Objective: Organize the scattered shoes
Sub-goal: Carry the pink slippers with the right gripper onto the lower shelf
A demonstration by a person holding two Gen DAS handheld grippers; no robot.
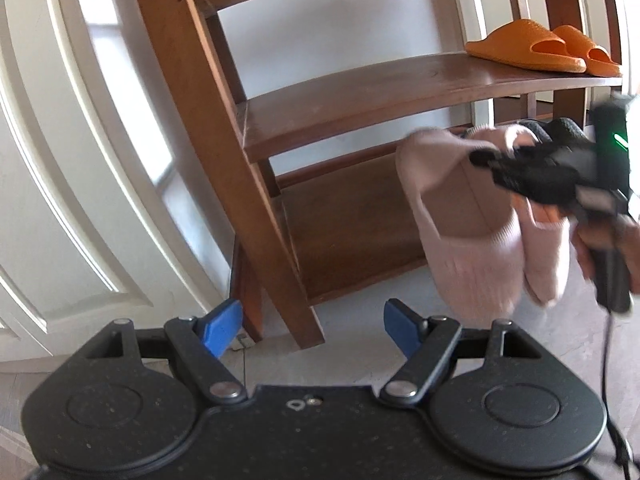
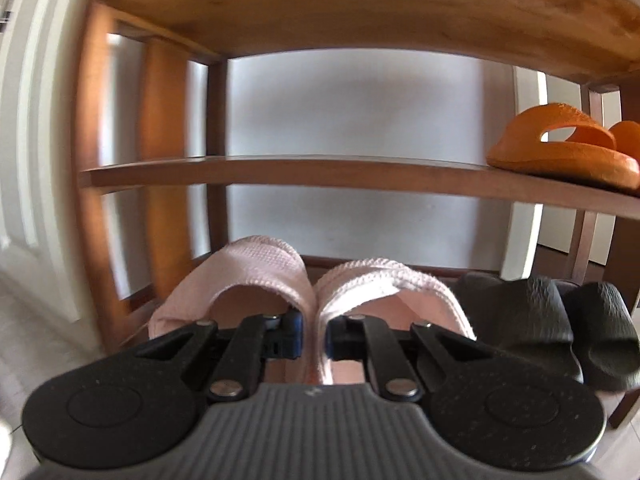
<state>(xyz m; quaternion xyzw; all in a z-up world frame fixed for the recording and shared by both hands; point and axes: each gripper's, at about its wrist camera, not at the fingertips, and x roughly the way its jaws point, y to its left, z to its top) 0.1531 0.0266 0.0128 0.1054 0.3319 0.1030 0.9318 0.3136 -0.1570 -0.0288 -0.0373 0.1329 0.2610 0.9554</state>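
**Pink slippers pinched together in front of the wooden rack**

In the right wrist view, the right gripper (image 2: 311, 334) sits at lower centre with its blue-padded fingers drawn together on the inner edges of two pale pink knitted fabric slippers (image 2: 280, 276), one finger inside each opening, so both slippers are clamped side by side. In the left wrist view the same pair (image 1: 460, 240) hangs at the right of the frame, toes pointing down, below the blurred black right gripper (image 1: 486, 157) and clear of the grey floor (image 1: 360, 316).

The left gripper (image 1: 314, 326) fills the bottom of its own view; its blue fingers (image 1: 222, 326) stand wide apart with nothing between them.

Behind stands a brown wooden open shoe rack (image 1: 360, 96). On its middle shelf, at the upper right of the frame, lies a pair of orange moulded rubber slides (image 1: 532, 46), also seen at the right edge of the right wrist view (image 2: 560, 152). A pair of black textured rubber slides (image 2: 560, 320) sits low at the right, just beside the pink slippers. A white panelled door (image 1: 80, 140) fills the left.
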